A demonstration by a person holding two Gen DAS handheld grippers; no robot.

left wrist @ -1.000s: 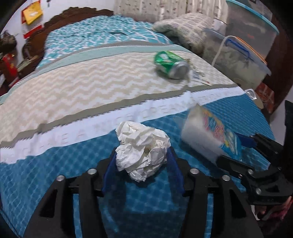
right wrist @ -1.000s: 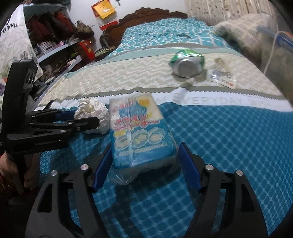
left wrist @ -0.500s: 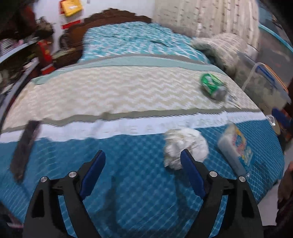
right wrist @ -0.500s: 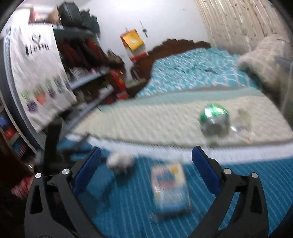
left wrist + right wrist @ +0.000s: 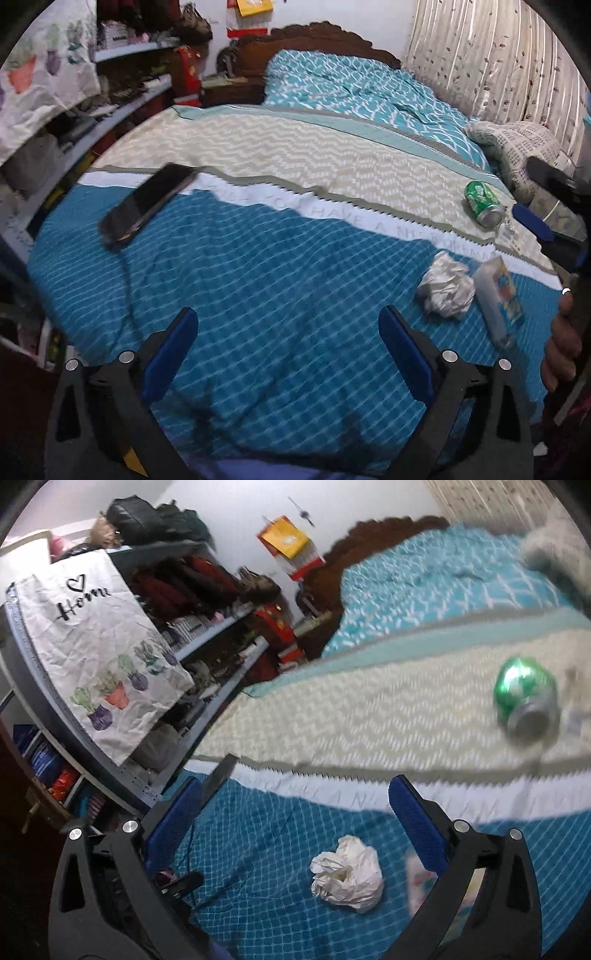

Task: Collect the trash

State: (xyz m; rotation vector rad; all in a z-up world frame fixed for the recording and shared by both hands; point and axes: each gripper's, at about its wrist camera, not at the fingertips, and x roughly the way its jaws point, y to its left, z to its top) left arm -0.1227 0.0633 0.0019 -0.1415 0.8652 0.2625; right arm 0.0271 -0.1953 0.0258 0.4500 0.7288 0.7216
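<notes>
Both wrist views low over the bed, headboard-facing, sharing the crumpled paper.

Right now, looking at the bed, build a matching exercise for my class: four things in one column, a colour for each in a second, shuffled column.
Things:
1. crumpled paper ball
2. drink can
3. phone
4. headboard

Colours:
A. dark brown
B. white
C. black
D. green

Pairs: 1-B, 2-D, 3-C, 4-A
</notes>
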